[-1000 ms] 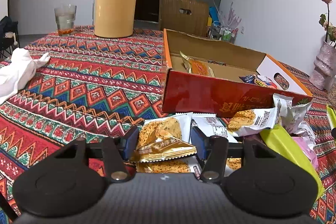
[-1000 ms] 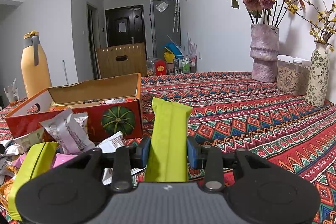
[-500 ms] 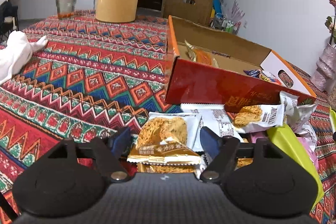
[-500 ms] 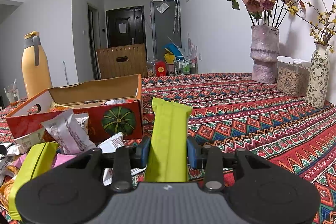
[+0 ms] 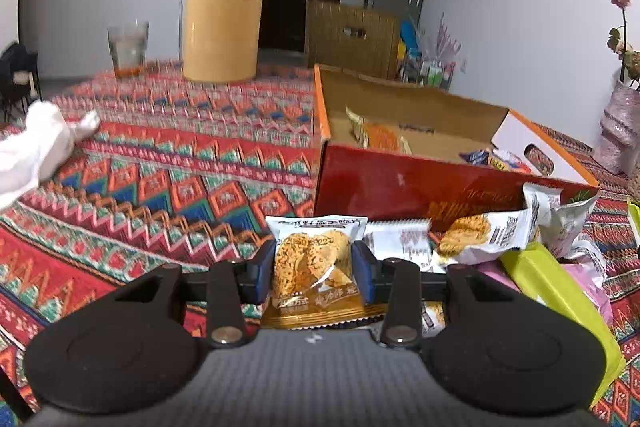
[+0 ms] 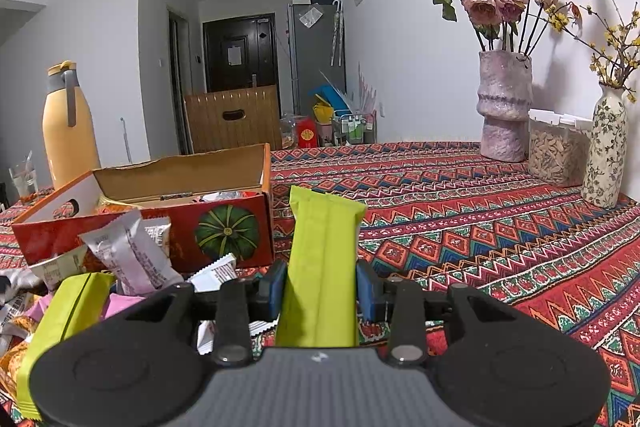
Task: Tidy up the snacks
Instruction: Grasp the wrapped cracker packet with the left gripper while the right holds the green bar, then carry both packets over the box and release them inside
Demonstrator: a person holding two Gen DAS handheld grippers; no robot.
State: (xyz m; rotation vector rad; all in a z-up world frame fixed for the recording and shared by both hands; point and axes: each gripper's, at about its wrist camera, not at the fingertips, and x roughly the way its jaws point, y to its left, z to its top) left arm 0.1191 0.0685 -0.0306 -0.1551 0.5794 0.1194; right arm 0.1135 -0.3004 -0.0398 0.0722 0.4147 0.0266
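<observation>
My left gripper [image 5: 313, 273] is closing on a cracker pack [image 5: 314, 267]; the blue pads sit against both its sides. The pack has a white top edge with dark print, a clear window showing crumbly golden-brown crackers, and a gold band with lettering at the bottom. It stands upright between the pads, just in front of the red box [image 5: 400, 187], above the patterned tablecloth [image 5: 160, 187].

My right gripper [image 6: 321, 287] is clamped tight on a green bar [image 6: 322, 259], a long plain lime-green wrapper with a centre seam and a crimped top end, held upright and tilted a little. It hangs beside the box's pumpkin-printed end [image 6: 228, 231].

The box is open on top, with plain cardboard inside and an orange rim, and a few packs lie in it. Against its front lies the pile [image 5: 500, 239]: white cracker packs, a second green bar [image 6: 64, 311], and something pink under it.
</observation>
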